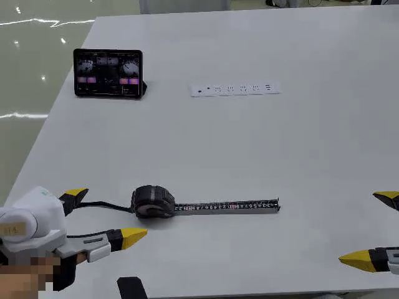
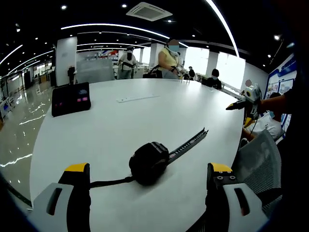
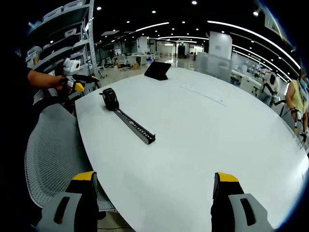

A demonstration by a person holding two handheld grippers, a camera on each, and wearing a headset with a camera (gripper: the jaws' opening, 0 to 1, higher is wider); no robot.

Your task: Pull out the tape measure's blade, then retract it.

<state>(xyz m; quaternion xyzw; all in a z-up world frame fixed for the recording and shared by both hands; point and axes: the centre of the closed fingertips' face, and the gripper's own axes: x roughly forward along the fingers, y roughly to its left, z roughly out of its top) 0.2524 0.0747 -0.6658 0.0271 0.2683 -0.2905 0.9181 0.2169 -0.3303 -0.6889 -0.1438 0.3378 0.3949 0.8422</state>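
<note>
On white office table [image 1: 249, 143], extended tape measure [image 1: 153, 202]; left gripper [image 1: 107, 213], right gripper [image 3: 154, 176] agape, empty.

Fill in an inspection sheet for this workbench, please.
Surface: white table, glossy.
Job's things: black tape measure lying flat, blade pulled out, resting on the table.
Clutter: tablet propped up, screen lit; white power strip.
Grippers: left gripper open, near the tape measure; right gripper open, apart from the blade's tip.
Cables: black cord from the tape measure towards the left gripper.
Surroundings: grey mesh chair; people beyond the table.
</note>
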